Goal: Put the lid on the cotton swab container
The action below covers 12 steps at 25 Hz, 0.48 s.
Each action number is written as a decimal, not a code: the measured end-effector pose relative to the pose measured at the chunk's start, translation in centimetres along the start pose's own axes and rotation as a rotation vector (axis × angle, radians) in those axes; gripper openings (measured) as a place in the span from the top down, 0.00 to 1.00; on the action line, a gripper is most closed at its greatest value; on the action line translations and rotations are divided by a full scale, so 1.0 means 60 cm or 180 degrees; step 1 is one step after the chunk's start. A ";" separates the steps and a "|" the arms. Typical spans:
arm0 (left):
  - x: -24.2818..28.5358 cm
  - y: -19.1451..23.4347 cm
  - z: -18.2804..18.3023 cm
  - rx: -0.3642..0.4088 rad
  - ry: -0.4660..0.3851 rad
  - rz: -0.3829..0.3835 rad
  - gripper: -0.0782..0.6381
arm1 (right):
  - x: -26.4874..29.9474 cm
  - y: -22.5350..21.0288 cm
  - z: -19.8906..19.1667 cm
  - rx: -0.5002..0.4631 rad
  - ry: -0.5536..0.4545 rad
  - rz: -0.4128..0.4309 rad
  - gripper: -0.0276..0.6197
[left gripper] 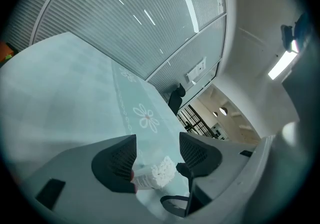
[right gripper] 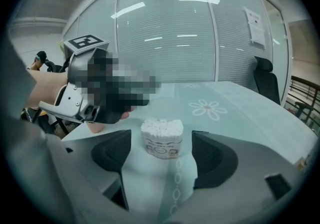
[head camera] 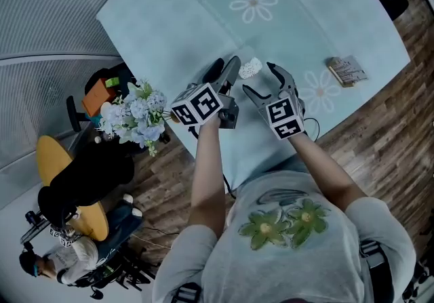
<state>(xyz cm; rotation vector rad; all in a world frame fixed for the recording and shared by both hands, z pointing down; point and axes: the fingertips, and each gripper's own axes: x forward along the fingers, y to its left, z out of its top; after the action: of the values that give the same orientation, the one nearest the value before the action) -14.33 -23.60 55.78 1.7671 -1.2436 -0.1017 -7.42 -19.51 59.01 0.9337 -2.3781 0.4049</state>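
A table (head camera: pixel 203 10) under a pale teal cloth printed with white daisies stands on a wood floor (head camera: pixel 400 132), beside glass walls (right gripper: pixel 165 32) with blinds. One open swab container (head camera: pixel 250 67) stands upright on the cloth. One small pack (head camera: pixel 347 70) lies well to its right, and one bouquet (head camera: pixel 135 115) sits by the table's left corner. Two grippers flank the container. The left gripper (head camera: pixel 225 68) and the right gripper (head camera: pixel 263 83) both have their jaws apart and grip nothing.

The desk (head camera: pixel 203 10) is pale teal with white daisies. The swabs (right gripper: pixel 161 127) are white, their container (right gripper: pixel 161 149) pale with dark print. The floor (head camera: pixel 380 139) is brown wood.
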 end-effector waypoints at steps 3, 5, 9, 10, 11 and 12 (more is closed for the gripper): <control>0.015 0.005 0.005 -0.0081 -0.0009 -0.0035 0.51 | 0.016 -0.006 -0.003 0.0016 0.0025 -0.0007 0.36; 0.024 0.008 0.010 -0.0129 -0.0028 -0.0053 0.51 | 0.023 -0.009 -0.005 0.0020 0.0042 -0.0002 0.36; 0.041 0.002 0.016 -0.0218 0.0018 -0.0148 0.54 | 0.034 -0.007 -0.011 0.0016 0.0079 0.0017 0.36; 0.043 -0.001 0.018 -0.0232 0.0028 -0.0185 0.57 | 0.037 -0.006 -0.012 0.0008 0.0084 0.0017 0.36; 0.045 -0.003 0.020 -0.0236 0.0031 -0.0214 0.58 | 0.040 -0.006 -0.013 0.0000 0.0085 0.0012 0.36; 0.047 -0.004 0.022 -0.0235 0.0035 -0.0232 0.58 | 0.042 -0.006 -0.013 -0.0009 0.0082 0.0005 0.36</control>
<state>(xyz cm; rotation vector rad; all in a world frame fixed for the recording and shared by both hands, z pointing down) -13.49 -26.60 56.04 1.7470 -1.1536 -0.1777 -8.41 -20.76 61.14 0.9201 -2.3557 0.4114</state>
